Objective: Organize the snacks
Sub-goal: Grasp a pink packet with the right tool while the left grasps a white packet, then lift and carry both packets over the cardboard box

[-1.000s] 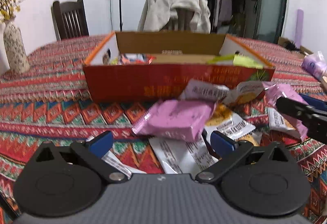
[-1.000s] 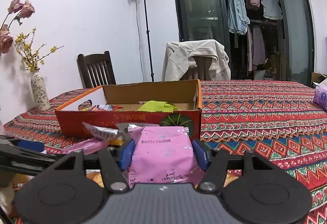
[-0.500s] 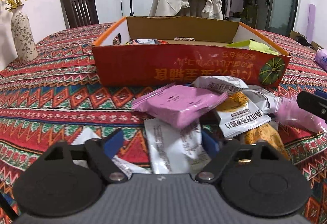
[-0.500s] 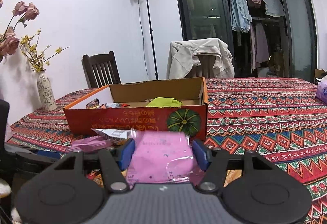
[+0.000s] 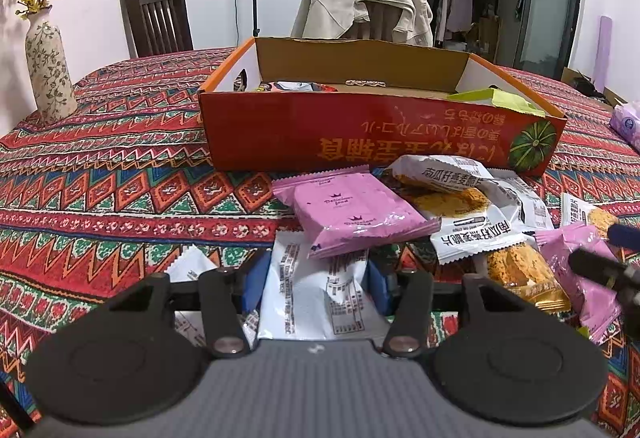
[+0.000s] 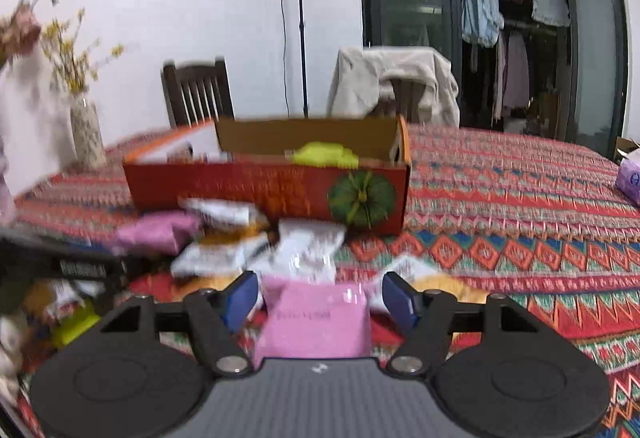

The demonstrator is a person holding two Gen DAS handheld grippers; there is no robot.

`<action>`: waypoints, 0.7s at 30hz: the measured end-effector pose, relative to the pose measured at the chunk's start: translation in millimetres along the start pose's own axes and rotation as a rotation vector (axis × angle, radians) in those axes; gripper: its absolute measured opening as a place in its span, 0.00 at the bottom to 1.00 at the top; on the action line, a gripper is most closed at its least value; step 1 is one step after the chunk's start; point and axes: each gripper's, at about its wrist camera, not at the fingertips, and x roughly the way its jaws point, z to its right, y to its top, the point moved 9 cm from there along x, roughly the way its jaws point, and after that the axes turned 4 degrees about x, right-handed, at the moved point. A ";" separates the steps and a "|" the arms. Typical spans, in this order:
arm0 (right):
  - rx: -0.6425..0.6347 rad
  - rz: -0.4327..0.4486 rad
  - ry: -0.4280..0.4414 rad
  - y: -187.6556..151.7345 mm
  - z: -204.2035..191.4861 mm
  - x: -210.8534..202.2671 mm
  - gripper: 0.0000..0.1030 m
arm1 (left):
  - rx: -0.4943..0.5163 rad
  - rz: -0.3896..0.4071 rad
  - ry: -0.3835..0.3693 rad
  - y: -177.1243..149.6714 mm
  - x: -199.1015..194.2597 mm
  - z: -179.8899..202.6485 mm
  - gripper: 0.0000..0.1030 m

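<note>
Two tongs work over the snack pile in front of the red box (image 5: 360, 134) on the counter (image 5: 120, 178). The left tongs (image 5: 316, 284) have just been closing and now clench the white packet (image 5: 316, 298). The right tongs (image 6: 318, 296) have just been opening; the pink packet (image 6: 316, 322) lies loose between their blue pads (image 6: 240, 298).

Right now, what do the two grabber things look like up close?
Both match. Each hand-held gripper, the left and the right, has two blue finger pads on black arms pinned with silver rivets. Behind them sit two round black discs beside a grey ribbed body with a small white mark. No cables or sleeves show.
</note>
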 end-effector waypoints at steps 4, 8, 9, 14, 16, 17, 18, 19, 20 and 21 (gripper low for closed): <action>0.003 -0.034 0.000 -9.2 0.0 5.1 0.65 | -0.001 -0.001 0.011 -0.9 1.2 -1.3 0.66; -0.025 -0.032 0.004 -10.6 -6.6 3.3 0.58 | 0.003 0.002 0.009 -0.6 2.4 -2.2 0.63; -0.019 -0.031 0.007 -10.5 -6.5 2.7 0.58 | 0.005 0.008 0.000 -0.2 1.0 -2.5 0.50; -0.003 -0.006 0.019 -4.6 -4.0 -5.1 0.58 | 0.001 0.025 -0.040 -2.0 -6.3 -8.1 0.46; 0.001 0.008 0.022 -1.2 -3.3 -9.0 0.58 | -0.005 0.044 -0.043 -0.8 -12.1 -11.8 0.46; 0.004 0.015 0.023 0.8 -2.3 -10.8 0.58 | -0.006 0.058 -0.043 1.1 -16.1 -13.3 0.46; 0.007 0.022 0.023 2.9 -1.9 -12.4 0.58 | -0.008 0.076 -0.047 3.7 -21.3 -15.2 0.46; 0.009 0.029 0.023 4.6 -1.5 -13.9 0.58 | -0.009 0.093 -0.050 6.4 -26.4 -16.7 0.46; 0.009 0.034 0.023 5.9 -1.1 -15.0 0.58 | -0.009 0.110 -0.049 9.4 -31.6 -17.9 0.46; 0.010 0.039 0.023 7.5 -0.7 -16.3 0.58 | -0.009 0.127 -0.048 12.7 -36.7 -19.7 0.46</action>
